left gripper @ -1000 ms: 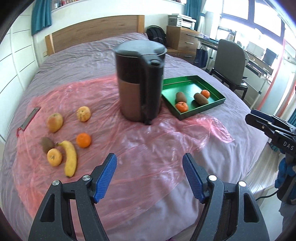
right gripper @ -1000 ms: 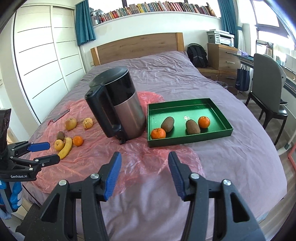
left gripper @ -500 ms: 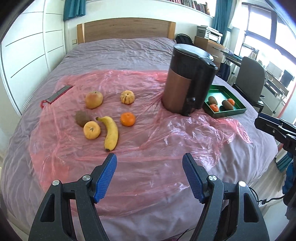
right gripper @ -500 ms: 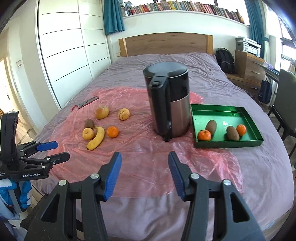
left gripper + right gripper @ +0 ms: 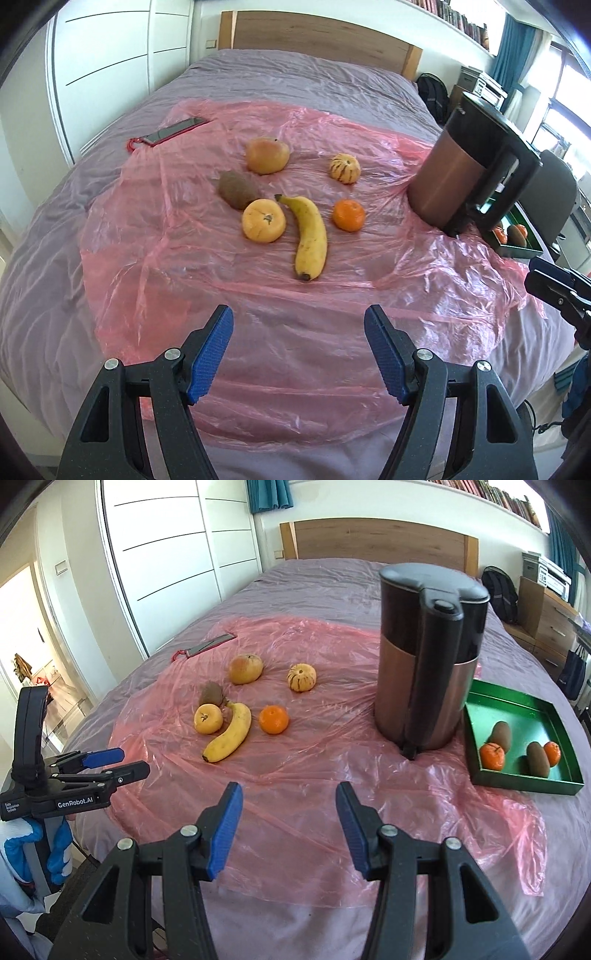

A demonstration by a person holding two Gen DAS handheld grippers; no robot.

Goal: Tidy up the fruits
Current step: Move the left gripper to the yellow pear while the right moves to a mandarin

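Swinging leftward over the last second, the left gripper [image 5: 298, 350] now looks straight at the loose fruit, where a second ago the kettle [image 5: 428, 653] filled its middle; the right gripper [image 5: 289, 832] has turned the same way, so the green tray [image 5: 517, 781] sits off to the right of its fingers instead of ahead. Both pairs of blue fingers stand wide apart and hold nothing. Just ahead of the left fingers lies the banana [image 5: 310, 236], with the yellow-orange fruit [image 5: 263, 220] touching the kiwi [image 5: 238, 189] on its left, a tangerine [image 5: 348, 215] to its right, and an apple [image 5: 267, 155] and a striped fruit [image 5: 344, 168] beyond. Two kiwis and two tangerines already rest in the tray, so the work appears under halfway: six pieces still lie on the pink sheet [image 5: 221, 295].
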